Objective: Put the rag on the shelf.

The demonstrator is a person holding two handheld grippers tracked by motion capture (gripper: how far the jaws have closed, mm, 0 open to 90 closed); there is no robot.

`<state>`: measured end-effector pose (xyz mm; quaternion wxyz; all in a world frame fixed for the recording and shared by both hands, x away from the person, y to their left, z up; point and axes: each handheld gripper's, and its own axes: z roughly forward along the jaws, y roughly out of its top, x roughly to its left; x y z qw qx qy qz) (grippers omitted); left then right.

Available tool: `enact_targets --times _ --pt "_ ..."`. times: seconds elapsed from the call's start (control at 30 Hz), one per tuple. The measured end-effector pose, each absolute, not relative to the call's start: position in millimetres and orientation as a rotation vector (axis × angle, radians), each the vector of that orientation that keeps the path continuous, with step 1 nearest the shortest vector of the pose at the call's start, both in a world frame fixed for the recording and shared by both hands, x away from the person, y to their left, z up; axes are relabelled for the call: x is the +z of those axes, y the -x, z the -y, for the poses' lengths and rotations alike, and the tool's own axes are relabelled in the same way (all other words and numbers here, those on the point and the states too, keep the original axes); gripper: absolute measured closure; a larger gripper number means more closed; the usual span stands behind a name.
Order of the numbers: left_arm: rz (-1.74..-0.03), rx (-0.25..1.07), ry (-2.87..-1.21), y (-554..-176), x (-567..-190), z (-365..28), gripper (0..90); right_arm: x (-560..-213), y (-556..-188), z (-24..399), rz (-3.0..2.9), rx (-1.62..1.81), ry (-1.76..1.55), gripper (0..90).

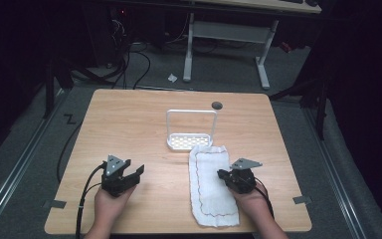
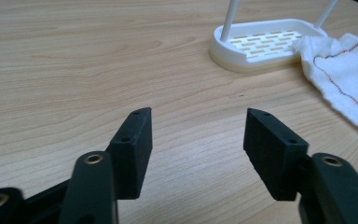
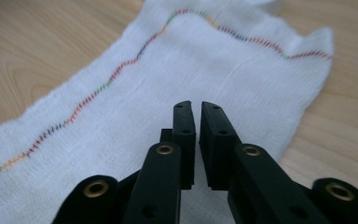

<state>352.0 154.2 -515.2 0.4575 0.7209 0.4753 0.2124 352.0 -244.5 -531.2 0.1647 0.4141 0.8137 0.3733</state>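
A white cloth [image 1: 210,191] with a coloured stitched hem lies flat on the wooden table's right half, and its far end touches a white slotted tray [image 1: 179,145] with a tall wire loop. My right gripper [image 1: 222,174] hovers over the cloth's right edge, shut with nothing between its jaws; in the right gripper view the gripper [image 3: 196,104] points along the cloth [image 3: 135,107]. My left gripper [image 1: 138,172] rests open over bare wood at the left. In the left gripper view it [image 2: 198,116] aims toward the tray [image 2: 223,53] and the cloth's corner [image 2: 349,79].
A dark round grommet [image 1: 217,105] sits near the table's far edge. Bits of grey tape [image 1: 54,203] mark the near corners. Beyond the table stand a white desk frame [image 1: 189,50] and floor cables.
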Motion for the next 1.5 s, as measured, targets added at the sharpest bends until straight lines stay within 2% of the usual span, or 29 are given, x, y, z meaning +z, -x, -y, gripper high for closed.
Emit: enact_targets --times 0.1,0.27,0.47,0.73,0.9,0.97,1.4,1.47,1.5 --pt "-1.180 0.494 -1.783 -351.5 -515.8 -151.2 44.6 -532.1 -351.6 239.7 -2.340 1.041 -1.151 90.0" --pt "-1.183 0.456 -1.793 -350.8 -517.0 -141.5 40.2 -531.8 -347.1 232.7 -2.385 1.051 -1.113 90.0" --pt "-1.063 0.423 -1.856 -337.5 -514.8 -112.7 40.3 -532.6 -338.7 216.6 -2.437 1.078 -1.050 90.0" --pt "-0.881 0.298 -2.020 -313.0 -516.5 -59.9 54.4 -532.9 -326.8 189.8 -2.506 1.088 -0.928 90.0" --pt "-0.830 0.339 -2.142 -303.8 -526.6 -36.5 67.5 -532.8 -322.9 182.9 -2.524 1.089 -0.903 90.0" --pt "-0.826 0.364 -2.184 -305.3 -531.3 -36.0 69.9 -533.0 -322.4 182.5 -2.529 1.094 -0.886 90.0" --pt "-0.844 0.288 -2.187 -310.7 -529.7 -54.2 71.6 -533.5 -300.2 170.3 -2.599 1.119 -0.780 90.0" --pt "-0.854 0.317 -2.164 -312.8 -528.5 -57.4 64.1 -532.1 -298.0 169.3 -2.597 1.123 -0.764 85.9" --pt "-0.877 0.342 -2.150 -315.1 -527.0 -59.4 57.6 -531.0 -297.8 169.9 -2.587 1.136 -0.756 82.1"
